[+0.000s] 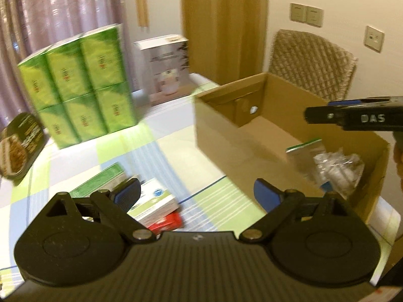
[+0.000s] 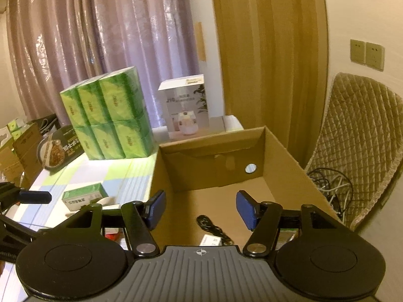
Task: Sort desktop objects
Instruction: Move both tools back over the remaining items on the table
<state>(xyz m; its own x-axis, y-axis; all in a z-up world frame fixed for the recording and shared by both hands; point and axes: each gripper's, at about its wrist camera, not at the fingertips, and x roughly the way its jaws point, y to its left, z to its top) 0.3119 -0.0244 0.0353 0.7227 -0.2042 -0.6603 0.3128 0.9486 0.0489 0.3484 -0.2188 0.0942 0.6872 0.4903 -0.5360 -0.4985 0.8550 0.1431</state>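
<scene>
Open-topped brown cardboard box admits entry from above; its far floor is bare, while a black cable and small packets lie near. Beside it, checked tablecloth stays free up to the stacked green tissue packs.

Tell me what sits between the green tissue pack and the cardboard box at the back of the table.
A white product box stands between the green tissue pack and the cardboard box, shown in both wrist views.
</scene>
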